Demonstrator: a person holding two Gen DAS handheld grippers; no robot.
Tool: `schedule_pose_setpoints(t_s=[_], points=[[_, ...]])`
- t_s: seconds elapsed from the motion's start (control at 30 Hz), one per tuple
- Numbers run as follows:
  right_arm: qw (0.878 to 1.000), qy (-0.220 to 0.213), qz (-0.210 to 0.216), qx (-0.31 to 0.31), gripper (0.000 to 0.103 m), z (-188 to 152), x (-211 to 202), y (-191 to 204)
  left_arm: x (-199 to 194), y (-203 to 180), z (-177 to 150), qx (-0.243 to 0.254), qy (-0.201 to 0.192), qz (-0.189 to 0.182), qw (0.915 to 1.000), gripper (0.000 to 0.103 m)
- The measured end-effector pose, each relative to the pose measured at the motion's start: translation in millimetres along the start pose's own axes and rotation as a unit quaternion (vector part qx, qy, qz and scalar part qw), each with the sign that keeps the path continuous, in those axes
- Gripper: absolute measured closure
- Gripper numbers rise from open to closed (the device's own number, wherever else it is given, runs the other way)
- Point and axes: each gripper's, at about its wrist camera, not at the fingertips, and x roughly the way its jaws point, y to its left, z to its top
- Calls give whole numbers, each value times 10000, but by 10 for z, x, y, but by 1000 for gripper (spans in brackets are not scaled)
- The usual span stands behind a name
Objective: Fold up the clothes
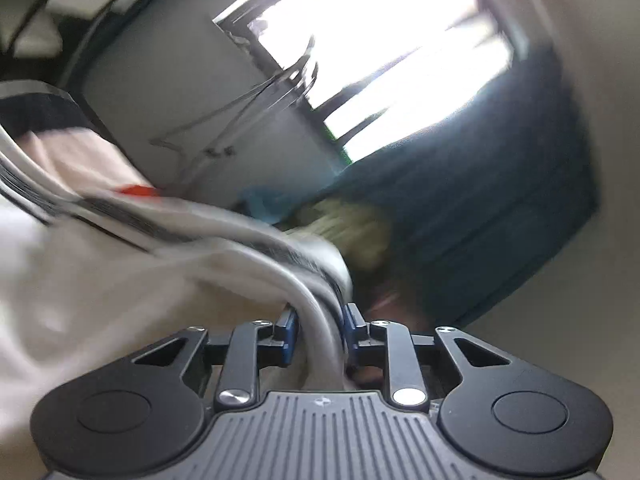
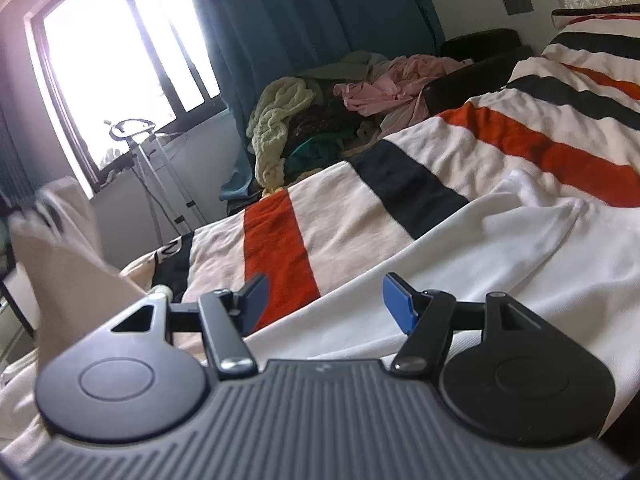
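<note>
Left gripper [image 1: 319, 320] clamped on a bunched fold of the white garment [image 1: 92, 280], cloth lifted and trailing off left, view motion-blurred. Right gripper [image 2: 326, 300] wide open, gripping nothing, hovering over the same white garment [image 2: 500, 248] spread flat on the striped blanket [image 2: 400, 184]. Clothes pile [image 2: 320, 120] further back beside the teal curtain [image 2: 304, 12], window [image 2: 112, 56] behind.

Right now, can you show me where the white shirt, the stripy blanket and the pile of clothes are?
white shirt [image 2: 500, 248], right wrist view, flat middle.
stripy blanket [image 2: 280, 240], right wrist view, orange stripe.
pile of clothes [image 2: 276, 120], right wrist view, yellow-green knit.
</note>
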Motion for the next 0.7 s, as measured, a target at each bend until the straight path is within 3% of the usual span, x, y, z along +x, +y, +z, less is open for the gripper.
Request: schedule_pose_setpoints(t_s=[0.1, 0.3, 0.4, 0.6, 0.7], points=[[9999, 83, 57, -40, 37, -19, 17, 13, -53, 64, -199, 751, 423, 707, 9938, 53], [9994, 241, 227, -117, 37, -61, 35, 52, -627, 88, -580, 1393, 799, 840, 9834, 36], [9983, 380, 431, -132, 37, -89, 41, 76, -1076, -54, -757, 2062, 711, 923, 9715, 28], [9943, 663, 793, -256, 38, -186, 10, 178, -1816, -475, -1203, 3365, 286, 1197, 9336, 10], [9917, 843, 946, -223, 38, -209, 2, 179, -1978, -524, -1393, 3556, 239, 1151, 9272, 4]])
